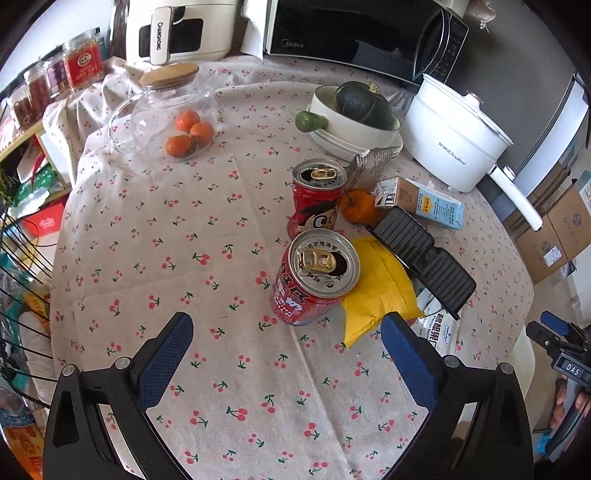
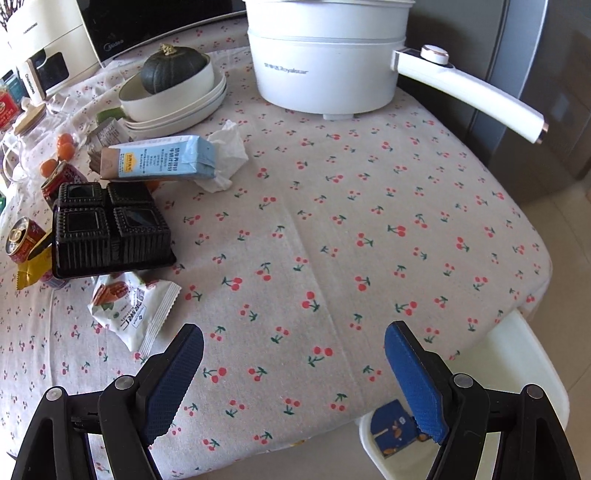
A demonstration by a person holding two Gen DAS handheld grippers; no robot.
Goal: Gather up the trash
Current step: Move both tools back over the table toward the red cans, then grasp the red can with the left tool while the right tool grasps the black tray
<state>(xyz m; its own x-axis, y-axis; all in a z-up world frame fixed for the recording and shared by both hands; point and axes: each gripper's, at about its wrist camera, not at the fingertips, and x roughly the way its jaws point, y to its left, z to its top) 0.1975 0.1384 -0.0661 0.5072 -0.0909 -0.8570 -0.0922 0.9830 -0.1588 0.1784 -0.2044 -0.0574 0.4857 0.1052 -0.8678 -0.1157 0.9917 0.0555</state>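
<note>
Trash lies on the cherry-print tablecloth (image 1: pixel 184 258): two opened red cans (image 1: pixel 317 277) (image 1: pixel 318 192), a yellow wrapper (image 1: pixel 376 291), a black plastic tray (image 1: pixel 424 254), a blue milk carton (image 1: pixel 421 201) and a white snack packet (image 1: pixel 439 328). My left gripper (image 1: pixel 288 343) is open and empty, just short of the near can. My right gripper (image 2: pixel 293 347) is open and empty over bare cloth, right of the snack packet (image 2: pixel 129 306), black tray (image 2: pixel 107 229), carton (image 2: pixel 162 158) and a crumpled tissue (image 2: pixel 225 155). A white bin (image 2: pixel 517 406) holding a blue box (image 2: pixel 391 428) sits below the table edge.
A glass jar with oranges (image 1: pixel 173 114), a bowl with a green squash (image 1: pixel 362 114), a white electric pot (image 1: pixel 454 140) with a long handle (image 2: pixel 476 96), a microwave (image 1: pixel 354 33) and an air fryer (image 1: pixel 173 33) stand at the back. A loose orange (image 1: pixel 356 205) lies behind the far can.
</note>
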